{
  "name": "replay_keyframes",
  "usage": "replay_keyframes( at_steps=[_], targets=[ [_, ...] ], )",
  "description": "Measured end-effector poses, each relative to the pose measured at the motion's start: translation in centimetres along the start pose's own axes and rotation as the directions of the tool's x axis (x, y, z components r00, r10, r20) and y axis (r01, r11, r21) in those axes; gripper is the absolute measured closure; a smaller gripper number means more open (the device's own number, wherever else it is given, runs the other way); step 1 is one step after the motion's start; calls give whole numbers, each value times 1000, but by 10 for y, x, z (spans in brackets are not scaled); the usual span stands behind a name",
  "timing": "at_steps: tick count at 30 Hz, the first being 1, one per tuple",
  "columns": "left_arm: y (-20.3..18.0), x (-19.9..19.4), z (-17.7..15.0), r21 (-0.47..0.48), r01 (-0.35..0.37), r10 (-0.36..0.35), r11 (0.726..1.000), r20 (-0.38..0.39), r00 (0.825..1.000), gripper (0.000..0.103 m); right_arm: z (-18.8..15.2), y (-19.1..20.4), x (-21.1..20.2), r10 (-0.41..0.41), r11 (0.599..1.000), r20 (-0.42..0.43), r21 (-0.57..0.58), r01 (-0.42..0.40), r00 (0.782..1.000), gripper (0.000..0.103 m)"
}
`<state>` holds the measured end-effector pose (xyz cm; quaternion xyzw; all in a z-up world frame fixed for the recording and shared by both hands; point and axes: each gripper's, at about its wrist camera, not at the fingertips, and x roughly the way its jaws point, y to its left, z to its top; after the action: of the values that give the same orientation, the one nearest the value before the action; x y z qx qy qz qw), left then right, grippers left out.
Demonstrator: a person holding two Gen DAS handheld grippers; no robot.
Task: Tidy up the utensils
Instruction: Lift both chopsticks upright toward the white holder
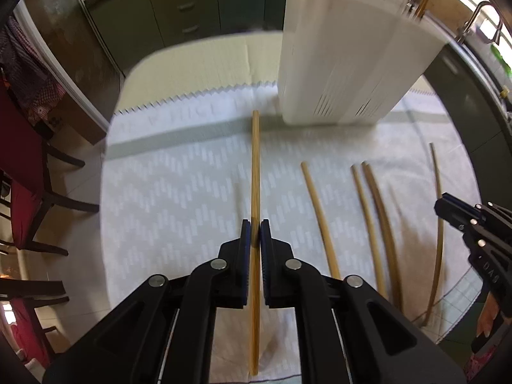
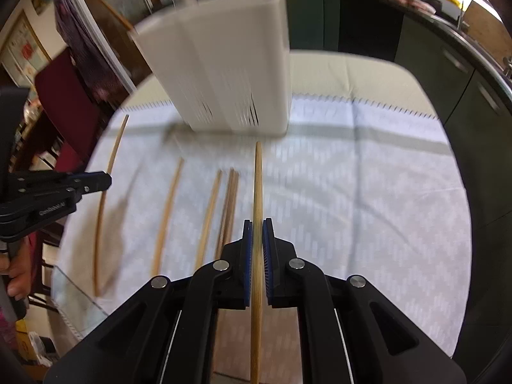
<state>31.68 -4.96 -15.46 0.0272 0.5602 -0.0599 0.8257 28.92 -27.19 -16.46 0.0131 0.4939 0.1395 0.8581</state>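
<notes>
The left black two-finger gripper (image 1: 255,233) points down, its jaws pinched tight. The right black two-finger gripper (image 2: 258,233) points down too, pinched tight.

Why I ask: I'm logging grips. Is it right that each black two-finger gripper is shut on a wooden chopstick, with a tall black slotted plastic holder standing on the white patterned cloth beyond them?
Not quite: the tall slotted plastic holder is white, not black, as both wrist views show. The rest holds: the left gripper is shut on a wooden chopstick, the right gripper on another, and the holder stands on the white patterned cloth.
</notes>
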Motion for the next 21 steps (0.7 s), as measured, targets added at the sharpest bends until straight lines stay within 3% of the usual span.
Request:
replay_keyframes(
  at_steps=[10, 21],
  targets=[
    [14, -89, -27, 15, 17, -19, 1000, 151, 988, 97, -1, 8, -83, 33, 999, 205, -11, -31, 978, 96],
    [4, -128, -33, 27, 25, -30, 999, 217, 976, 97, -5, 8, -121, 50, 999, 275, -25, -45, 960, 96]
  ],
)
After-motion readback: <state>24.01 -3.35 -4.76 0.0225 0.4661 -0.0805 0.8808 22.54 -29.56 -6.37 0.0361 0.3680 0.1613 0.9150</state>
